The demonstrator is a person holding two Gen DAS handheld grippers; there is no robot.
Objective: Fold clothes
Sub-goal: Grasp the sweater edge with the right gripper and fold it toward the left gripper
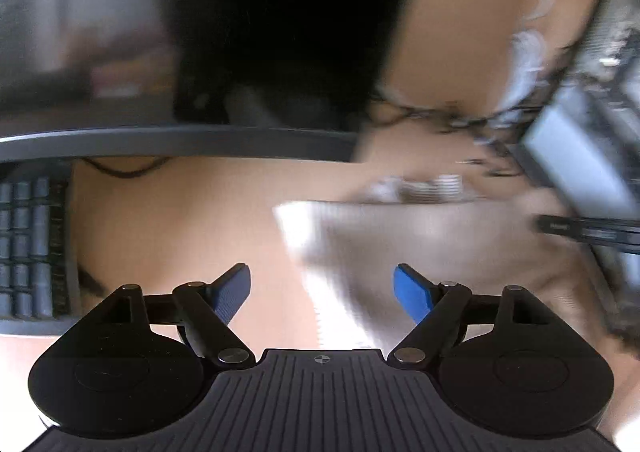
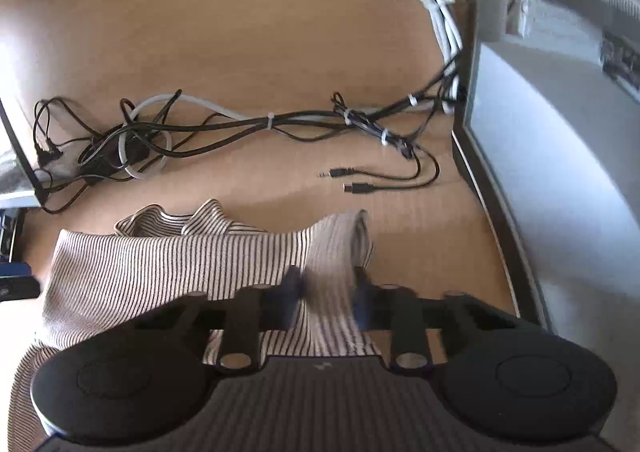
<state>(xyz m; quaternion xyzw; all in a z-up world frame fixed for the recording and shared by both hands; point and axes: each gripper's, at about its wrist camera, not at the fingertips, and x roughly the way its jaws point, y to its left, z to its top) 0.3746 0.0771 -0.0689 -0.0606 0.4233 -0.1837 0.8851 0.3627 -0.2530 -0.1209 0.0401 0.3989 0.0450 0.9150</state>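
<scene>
Wooden surface (image 2: pixel 248 32), cables (image 2: pixel 256 124) toward far edge, striped garment (image 2: pixel 160 264) near front edge. Right tongs (image 2: pixel 326 292) pinching a fold; left tongs (image 1: pixel 322 288) wide, empty. Best lifted clear of cables, folded slowly.

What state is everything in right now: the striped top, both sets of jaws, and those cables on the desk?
Striped garment: crumpled on the desk, not yet folded, one bunched fold raised.
Right gripper: jaws shut on that raised fold.
Left gripper: jaws open, holding nothing, above the garment's edge.
Cables: tangled, bundled with ties, lying behind the garment.
Two loose plugs: unplugged, lying on the desk.
</scene>
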